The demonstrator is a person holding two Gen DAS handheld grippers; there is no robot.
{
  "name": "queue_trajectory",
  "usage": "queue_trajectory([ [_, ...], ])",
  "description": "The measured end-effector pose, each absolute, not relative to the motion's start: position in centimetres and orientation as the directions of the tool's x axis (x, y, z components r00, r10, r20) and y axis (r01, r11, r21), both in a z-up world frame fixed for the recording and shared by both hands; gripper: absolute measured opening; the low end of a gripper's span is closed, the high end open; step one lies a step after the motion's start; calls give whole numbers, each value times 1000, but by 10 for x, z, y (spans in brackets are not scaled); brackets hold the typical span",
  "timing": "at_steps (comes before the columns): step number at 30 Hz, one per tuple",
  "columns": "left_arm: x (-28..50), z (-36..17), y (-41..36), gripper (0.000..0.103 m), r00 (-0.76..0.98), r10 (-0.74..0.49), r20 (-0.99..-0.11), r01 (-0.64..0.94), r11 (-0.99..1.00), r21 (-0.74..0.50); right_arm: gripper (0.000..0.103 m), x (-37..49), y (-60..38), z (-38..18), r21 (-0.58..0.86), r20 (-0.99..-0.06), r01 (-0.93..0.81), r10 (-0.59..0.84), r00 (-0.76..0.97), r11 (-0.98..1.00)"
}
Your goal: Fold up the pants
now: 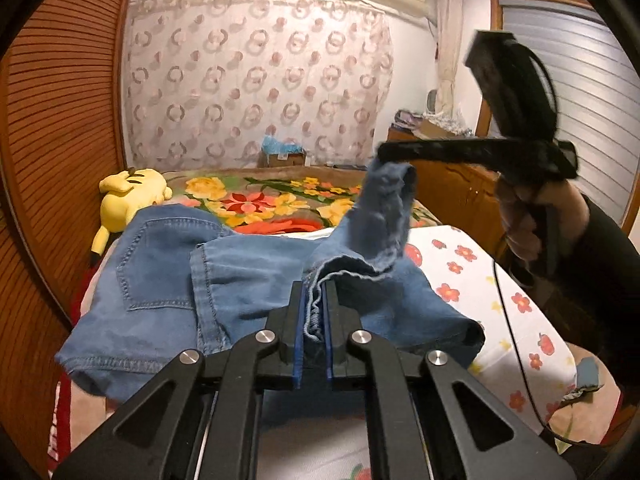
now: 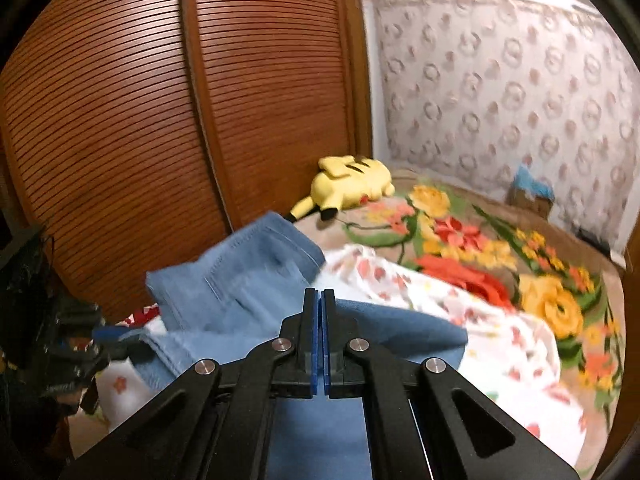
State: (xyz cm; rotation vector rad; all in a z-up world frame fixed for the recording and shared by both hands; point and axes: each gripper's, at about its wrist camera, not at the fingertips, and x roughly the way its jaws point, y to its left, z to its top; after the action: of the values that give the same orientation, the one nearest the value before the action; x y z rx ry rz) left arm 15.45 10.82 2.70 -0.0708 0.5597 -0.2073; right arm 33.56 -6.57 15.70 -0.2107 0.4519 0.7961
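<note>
Blue denim pants [image 1: 160, 280] lie crumpled on a bed, back pocket up. My left gripper [image 1: 316, 304] is shut on a frayed hem of one leg, the cloth bunched between its blue pads. In the left wrist view my right gripper [image 1: 382, 154] is held up at the right by a hand [image 1: 532, 220], shut on the other leg's hem, which hangs from its tip. In the right wrist view the right gripper [image 2: 319, 304] has its jaws pressed together over the pants [image 2: 240, 280]; the pinched cloth itself is hidden there.
A yellow plush toy [image 1: 128, 196] lies at the bed's far left by slatted wooden wardrobe doors [image 1: 60, 120]. A flowered blanket [image 1: 260, 200] covers the far bed, a white flowered sheet [image 1: 480, 280] the near right. A cardboard box [image 1: 284, 156] and wooden cabinet [image 1: 460, 192] stand behind.
</note>
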Motion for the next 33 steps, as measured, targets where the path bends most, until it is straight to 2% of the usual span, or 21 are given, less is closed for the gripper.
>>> queue_trajectory([
  [6, 146, 12, 129, 9, 815, -171, -554, 112, 984, -140, 1, 350, -29, 152, -27, -473, -760, 661, 582, 650],
  [11, 152, -23, 148, 9, 770, -136, -623, 47, 986, -157, 1, 383, 6, 137, -41, -515, -776, 653, 556, 629],
  [16, 164, -46, 158, 9, 735, -144, -662, 30, 983, -180, 1, 418, 32, 126, 11, -566, -770, 639, 521, 638],
  [17, 165, -47, 159, 13, 733, -150, -663, 32, 982, -187, 2, 422, 34, 126, 16, -569, -766, 636, 521, 643],
  [19, 167, -46, 162, 19, 736, -141, -662, 25, 983, -182, 11, 428, 36, 127, 17, -570, -754, 626, 532, 656],
  [22, 168, -43, 165, 38, 744, -113, -659, 8, 987, -160, 24, 430, 28, 130, 25, -553, -742, 628, 548, 670],
  [23, 169, -41, 166, 47, 749, -99, -655, 1, 989, -150, 25, 426, 27, 130, 24, -547, -734, 624, 558, 678],
  [25, 168, -39, 168, 52, 760, -97, -643, 3, 989, -145, 25, 419, 18, 131, 32, -538, -733, 629, 560, 679],
  [27, 170, -35, 169, 64, 766, -93, -636, 4, 990, -141, 25, 410, 7, 131, 15, -536, -727, 619, 574, 686],
  [33, 179, -20, 166, 65, 789, -86, -608, 17, 993, -118, 26, 371, -32, 133, -32, -519, -701, 588, 620, 712],
])
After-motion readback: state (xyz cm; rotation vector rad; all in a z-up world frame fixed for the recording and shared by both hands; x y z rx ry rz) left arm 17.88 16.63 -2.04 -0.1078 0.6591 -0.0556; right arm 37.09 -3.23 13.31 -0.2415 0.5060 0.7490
